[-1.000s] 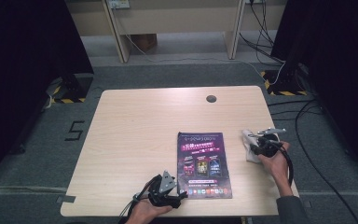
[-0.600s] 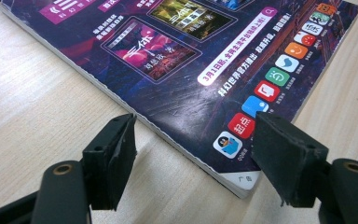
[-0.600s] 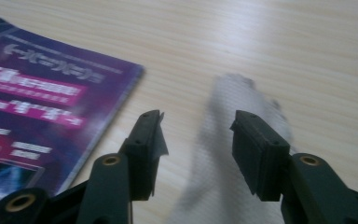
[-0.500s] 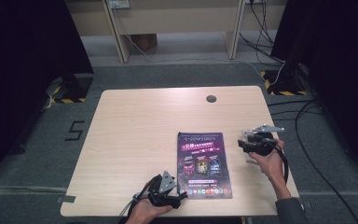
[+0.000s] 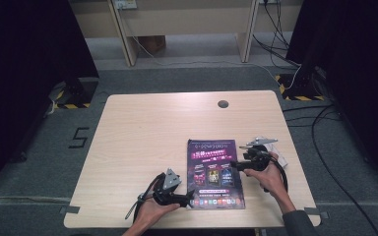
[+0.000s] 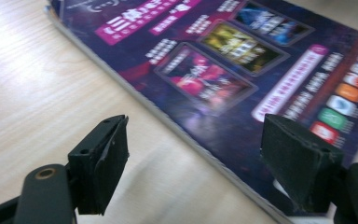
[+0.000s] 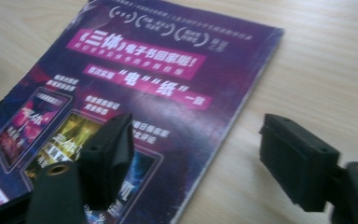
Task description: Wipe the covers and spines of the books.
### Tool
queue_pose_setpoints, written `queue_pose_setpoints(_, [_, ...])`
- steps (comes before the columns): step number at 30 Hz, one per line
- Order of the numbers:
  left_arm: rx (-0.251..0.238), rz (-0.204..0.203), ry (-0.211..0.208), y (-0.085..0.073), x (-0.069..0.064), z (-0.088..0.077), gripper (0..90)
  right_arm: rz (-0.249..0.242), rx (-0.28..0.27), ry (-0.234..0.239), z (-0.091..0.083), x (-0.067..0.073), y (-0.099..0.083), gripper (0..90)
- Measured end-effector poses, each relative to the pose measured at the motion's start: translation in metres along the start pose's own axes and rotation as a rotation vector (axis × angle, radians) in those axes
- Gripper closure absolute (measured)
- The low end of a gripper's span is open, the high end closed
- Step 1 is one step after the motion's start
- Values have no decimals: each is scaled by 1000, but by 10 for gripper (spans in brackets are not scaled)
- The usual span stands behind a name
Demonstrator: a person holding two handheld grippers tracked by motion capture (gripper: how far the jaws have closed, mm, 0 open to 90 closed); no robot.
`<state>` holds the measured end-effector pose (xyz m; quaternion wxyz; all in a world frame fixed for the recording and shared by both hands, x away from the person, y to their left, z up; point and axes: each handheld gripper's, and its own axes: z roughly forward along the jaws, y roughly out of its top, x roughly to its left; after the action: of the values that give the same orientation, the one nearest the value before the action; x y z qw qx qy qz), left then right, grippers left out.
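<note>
A purple magazine (image 5: 215,172) lies flat on the wooden table (image 5: 152,132), near its front edge. My left gripper (image 5: 189,200) is at the magazine's near left corner. In the left gripper view its jaws (image 6: 193,154) have just been opening; they straddle the edge of the magazine (image 6: 242,70) without pinching it. My right gripper (image 5: 234,164) points at the magazine's right edge. Its jaws (image 7: 196,149) have just been opening wide. One jaw hangs over the cover (image 7: 144,93), the other over bare wood, and nothing is gripped.
A dark round hole (image 5: 223,103) sits near the table's far edge. A small pale thing (image 5: 281,160) lies behind my right hand. Wooden frame legs (image 5: 120,29) and cables (image 5: 325,123) are on the floor beyond, and a "5" mark (image 5: 77,137) is at the left.
My right gripper has moved left from near the table's right side to the magazine's right edge, and its jaws have opened. The left gripper shifted only a little.
</note>
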<state>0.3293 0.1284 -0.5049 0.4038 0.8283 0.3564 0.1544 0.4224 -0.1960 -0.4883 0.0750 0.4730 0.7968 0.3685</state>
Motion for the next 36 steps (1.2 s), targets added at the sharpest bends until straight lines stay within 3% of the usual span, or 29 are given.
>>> queue_pose_setpoints(3, [-1, -29, 5, 3, 6, 6, 228, -12, 13, 14, 5, 2, -2, 240])
queue_pose_setpoints(12, [31, -10, -15, 7, 2, 23, 228, 23, 13, 42, 13, 5, -7, 265])
queue_pose_setpoints(19, [33, -46, -45, 8, 2, 28, 231, 52, -14, 59, 16, 5, -9, 275])
queue_pose_setpoints(25, [46, -50, -77, 7, -2, 27, 237, 85, -20, 70, 16, 7, -10, 278])
queue_pose_setpoints(31, [63, -56, -60, 5, -8, 21, 219, 109, -37, 91, 17, 13, -12, 279])
queue_pose_setpoints(36, [80, -36, -72, 0, -14, 13, 229, 120, -35, 113, 17, 17, -15, 297])
